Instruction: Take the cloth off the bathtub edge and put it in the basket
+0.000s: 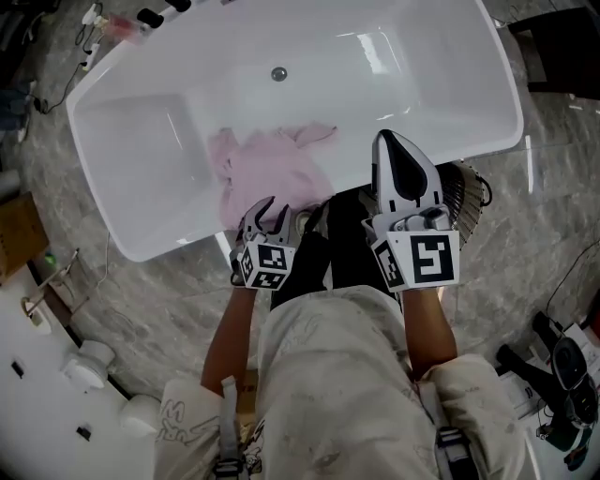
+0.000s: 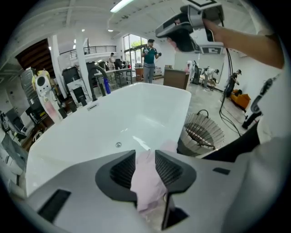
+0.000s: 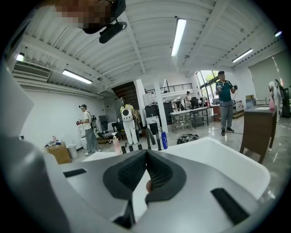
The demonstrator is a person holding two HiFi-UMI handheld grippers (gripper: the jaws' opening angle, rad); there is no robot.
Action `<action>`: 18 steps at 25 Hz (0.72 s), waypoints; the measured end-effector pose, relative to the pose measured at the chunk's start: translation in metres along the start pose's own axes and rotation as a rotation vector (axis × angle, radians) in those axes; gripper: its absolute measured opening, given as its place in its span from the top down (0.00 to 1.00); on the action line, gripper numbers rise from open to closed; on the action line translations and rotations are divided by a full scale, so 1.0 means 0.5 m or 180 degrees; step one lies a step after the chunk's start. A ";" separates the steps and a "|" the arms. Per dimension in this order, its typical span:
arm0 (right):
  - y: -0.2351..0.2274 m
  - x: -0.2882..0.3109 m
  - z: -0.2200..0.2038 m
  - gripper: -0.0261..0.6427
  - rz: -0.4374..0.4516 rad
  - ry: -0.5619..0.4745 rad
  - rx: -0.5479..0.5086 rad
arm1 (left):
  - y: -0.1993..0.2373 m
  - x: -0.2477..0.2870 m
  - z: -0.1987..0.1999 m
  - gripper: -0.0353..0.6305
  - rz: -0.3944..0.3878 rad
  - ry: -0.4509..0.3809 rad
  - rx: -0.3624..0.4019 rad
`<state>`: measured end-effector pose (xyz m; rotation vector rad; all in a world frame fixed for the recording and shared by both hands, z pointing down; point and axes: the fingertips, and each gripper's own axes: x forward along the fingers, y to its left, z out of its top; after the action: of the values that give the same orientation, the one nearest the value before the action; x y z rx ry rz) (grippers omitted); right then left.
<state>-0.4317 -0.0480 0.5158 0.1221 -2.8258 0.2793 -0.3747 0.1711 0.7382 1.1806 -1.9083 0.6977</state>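
Observation:
A pink cloth (image 1: 272, 173) lies crumpled over the near rim of the white bathtub (image 1: 155, 246) and hangs into it. My left gripper (image 1: 273, 212) sits at the cloth's near edge with its fingers spread. In the left gripper view a fold of the cloth (image 2: 148, 182) runs between the parted pads of the left gripper (image 2: 145, 154). My right gripper (image 1: 391, 142) is raised over the rim to the right, jaws together and holding nothing; the right gripper (image 3: 146, 153) points across the tub (image 3: 218, 157). The wire basket (image 1: 466, 190) stands on the floor beside the tub, partly hidden by the right gripper.
The basket (image 2: 203, 132) shows right of the tub in the left gripper view. Bottles (image 1: 127, 22) stand at the tub's far end. A cardboard box (image 1: 13, 240) is at the left, black equipment (image 1: 562, 375) at the lower right. People (image 3: 224, 101) stand far behind.

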 end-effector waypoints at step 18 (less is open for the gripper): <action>-0.031 -0.006 -0.060 0.98 0.0041 0.0186 -0.0006 | -0.032 0.159 -0.220 0.51 -0.0244 0.1271 0.1418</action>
<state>-0.4187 -0.0571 0.5457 0.0939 -2.7696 0.2785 -0.3464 0.2105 0.8663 1.2549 -1.4061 1.2574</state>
